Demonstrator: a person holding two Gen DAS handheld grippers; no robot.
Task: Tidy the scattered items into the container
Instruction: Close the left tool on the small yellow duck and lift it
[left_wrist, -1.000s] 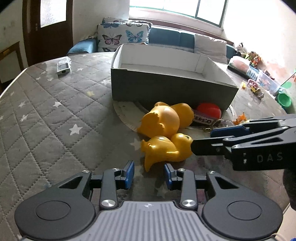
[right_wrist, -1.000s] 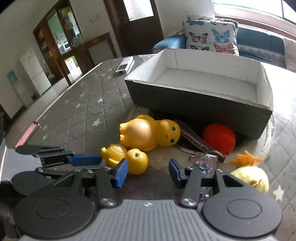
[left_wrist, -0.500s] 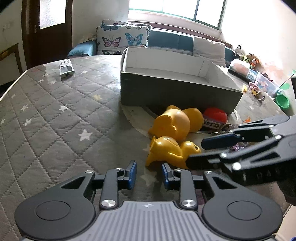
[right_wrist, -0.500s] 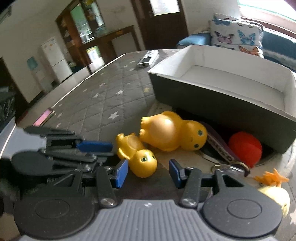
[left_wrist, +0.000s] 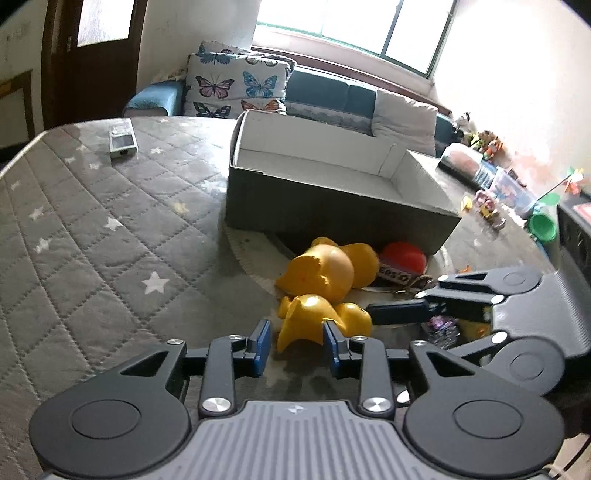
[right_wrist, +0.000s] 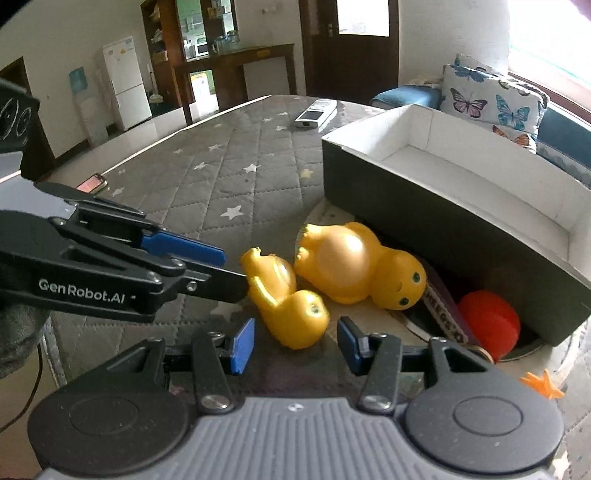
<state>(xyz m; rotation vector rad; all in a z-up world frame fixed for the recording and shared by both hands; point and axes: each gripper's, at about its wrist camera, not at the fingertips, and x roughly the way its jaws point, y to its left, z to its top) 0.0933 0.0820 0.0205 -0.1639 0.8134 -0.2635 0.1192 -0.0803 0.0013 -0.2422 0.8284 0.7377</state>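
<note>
Risk: both grippers, left (left_wrist: 295, 341) and right (right_wrist: 295, 341), jaws wide, converge on small duck (right_wrist: 286, 295); I expect a clash, knocking it from box (right_wrist: 461, 206).

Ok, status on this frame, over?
Left gripper and right gripper open, both at small yellow duck. Box empty. Big duck close behind.

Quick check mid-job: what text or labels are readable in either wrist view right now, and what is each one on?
"GenRobot.AI": white print on the side of the left tool, right wrist view.
Strap beside the red ball: pale capitals, partly hidden, unreadable; in the left wrist view roughly "EOS", uncertain.
Remote on the quilted table: too small to read.
</note>
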